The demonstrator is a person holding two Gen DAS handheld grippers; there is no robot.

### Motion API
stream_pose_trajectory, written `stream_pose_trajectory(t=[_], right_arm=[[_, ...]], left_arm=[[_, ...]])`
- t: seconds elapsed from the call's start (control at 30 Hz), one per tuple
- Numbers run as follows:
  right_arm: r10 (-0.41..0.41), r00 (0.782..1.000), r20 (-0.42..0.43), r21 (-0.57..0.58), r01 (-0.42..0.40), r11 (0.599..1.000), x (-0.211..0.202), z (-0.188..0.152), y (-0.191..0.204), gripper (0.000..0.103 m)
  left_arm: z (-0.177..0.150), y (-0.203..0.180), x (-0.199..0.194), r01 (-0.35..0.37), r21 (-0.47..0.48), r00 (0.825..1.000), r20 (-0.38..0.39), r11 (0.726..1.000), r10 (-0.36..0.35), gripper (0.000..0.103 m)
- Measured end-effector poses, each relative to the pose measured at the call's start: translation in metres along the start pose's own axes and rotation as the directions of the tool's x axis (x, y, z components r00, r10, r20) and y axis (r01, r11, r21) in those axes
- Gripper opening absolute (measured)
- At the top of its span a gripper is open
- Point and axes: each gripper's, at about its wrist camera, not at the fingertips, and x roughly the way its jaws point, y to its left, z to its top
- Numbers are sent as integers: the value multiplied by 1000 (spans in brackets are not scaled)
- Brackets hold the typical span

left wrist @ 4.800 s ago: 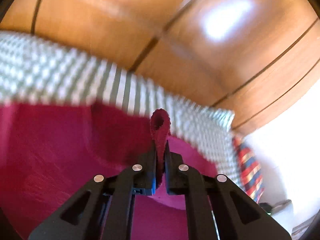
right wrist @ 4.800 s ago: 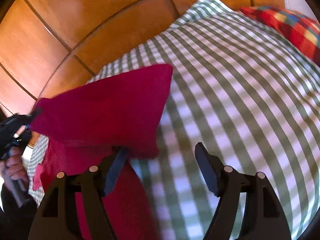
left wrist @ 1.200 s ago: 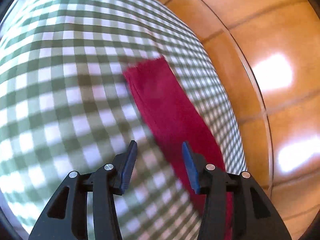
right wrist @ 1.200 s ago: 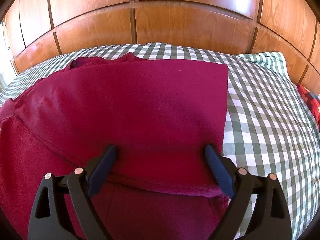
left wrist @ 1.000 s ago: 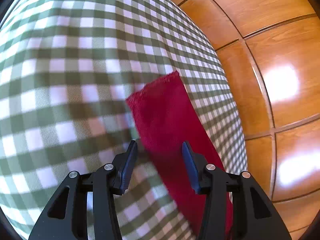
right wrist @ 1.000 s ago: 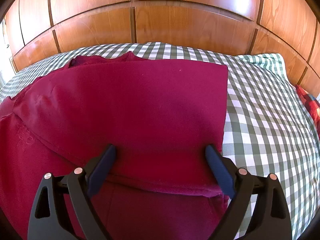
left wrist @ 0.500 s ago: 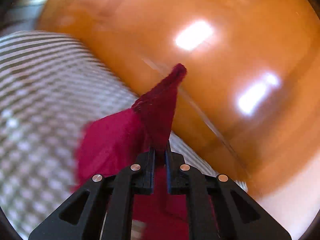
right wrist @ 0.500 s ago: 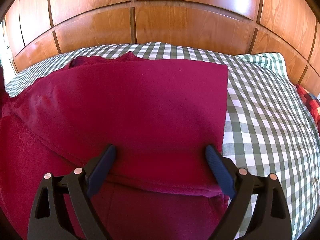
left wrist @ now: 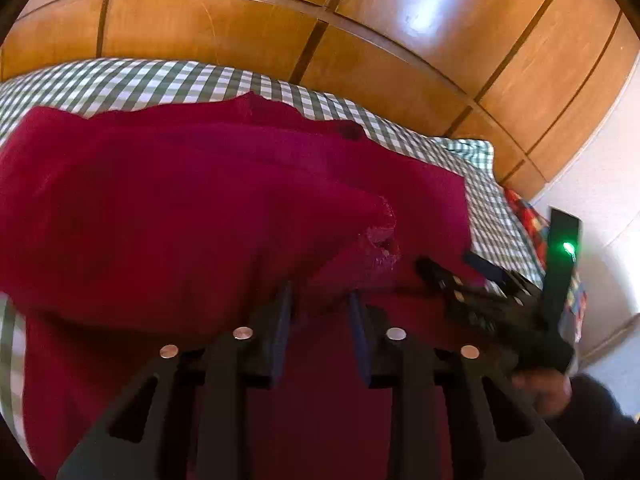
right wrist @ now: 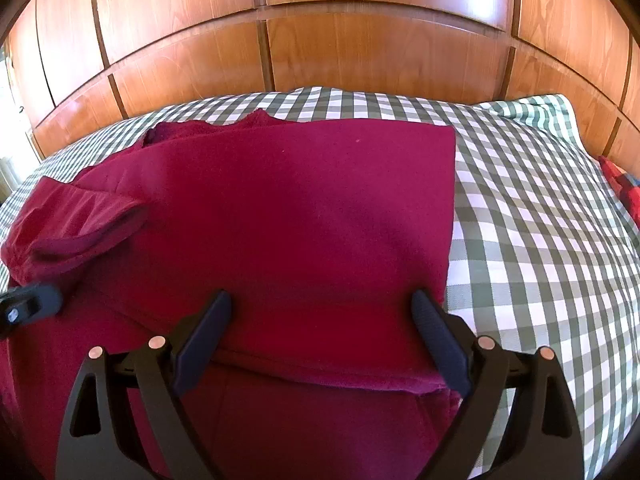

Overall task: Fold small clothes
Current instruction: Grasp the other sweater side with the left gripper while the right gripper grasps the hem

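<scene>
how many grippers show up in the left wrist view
2. The left gripper sits at bottom centre, jaws apart over the dark red knit garment. The right gripper comes in from the right, over the garment's right part, a hand behind it.

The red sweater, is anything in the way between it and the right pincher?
No, nothing visible stands between them. The right gripper is open, and its two fingers sit right at the folded red sweater on the checked bedspread, one on each side of the fold.
</scene>
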Motion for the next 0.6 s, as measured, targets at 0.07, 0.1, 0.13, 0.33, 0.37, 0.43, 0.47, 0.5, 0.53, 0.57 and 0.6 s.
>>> stream_pose_trajectory(t=[0.07,0.1,0.13,0.33,0.37,0.43,0.47,0.5,0.53,0.57,0.6], right_arm=[[-2,1000,-6,-2,2,1000,0,1,1,91],[-5,1000,-14,-4,5,1000,0,2,1,91],[-8,1000,-23,-7,8,1000,0,4,2,91],[95,995,-1,93,-95,991,-34,25,10,57],[180,984,-7,138,-177,974,-37,28,13,56],[284,958,-29,162,-276,947,-35,31,24,56],[314,949,-39,164,-304,938,-32,32,33,56],[345,937,-54,171,-332,928,-27,34,41,59],[370,926,-72,179,-353,918,-21,34,47,61],[382,919,-101,184,-360,915,-13,35,55,62],[378,916,-131,183,-352,918,-5,34,63,55]], left_arm=[[-10,6,-18,16,-4,1000,13,1000,-16,28],[-12,8,-25,11,1,1000,23,1000,-11,28],[-17,12,-33,7,7,999,36,1000,-8,28],[-27,42,-58,-69,-27,996,54,997,70,28],[-26,49,-58,-89,-52,994,55,995,91,28],[-25,62,-58,-109,-103,991,65,989,116,28],[-23,67,-59,-121,-126,989,74,985,131,28],[-23,71,-59,-129,-137,987,79,982,141,28],[-23,73,-60,-125,-143,987,83,982,138,28],[-24,75,-60,-122,-142,988,82,982,134,28],[-24,76,-58,-128,-137,987,80,982,139,28]])
